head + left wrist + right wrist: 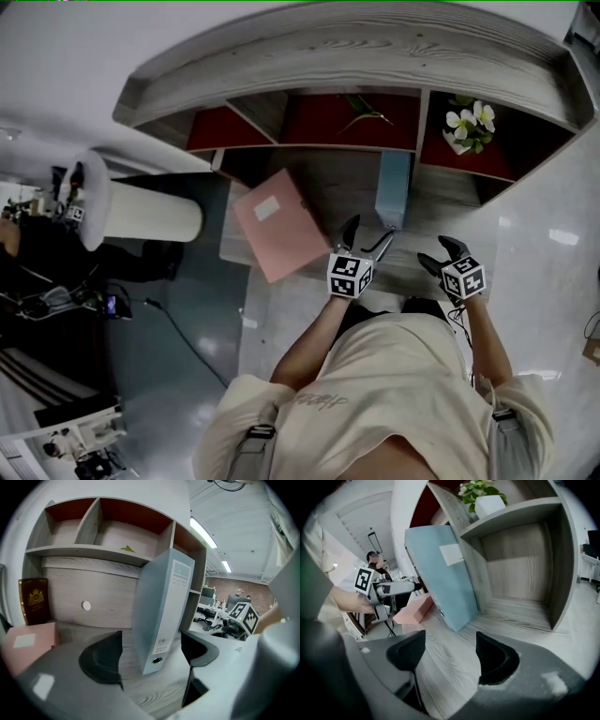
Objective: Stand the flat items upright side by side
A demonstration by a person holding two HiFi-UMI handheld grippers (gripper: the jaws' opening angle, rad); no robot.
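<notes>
Across the back, a wooden shelf unit [356,56] with red-backed compartments, above a pale wood-grain table [281,309].

On the table, left of centre, a pink folder [279,225]: lies flat, skewed to the table's edge, white label up.

To its right and apart from it, a pale blue binder [394,187]: stands upright on its bottom edge under the shelf, with the labelled spine and its finger hole toward the left tongs. May lean a little against the shelf's divider, hard to judge through the wide lens.

Far left in the left gripper view, a dark red book [33,599] with a gold crest, upright against the back panel, near the pink folder.

In the right-hand compartment, a small plant [472,127] with white flowers in a white pot.

Left tongs [366,239]: held just in front of the binder, jaws spread wide. Spine framed between them with a clear gap on each side, pads touching nothing.

Right tongs [439,253]: to the right of the left pair, jaws likewise wide apart. Only bare wood grain between them, nothing gripped.
</notes>
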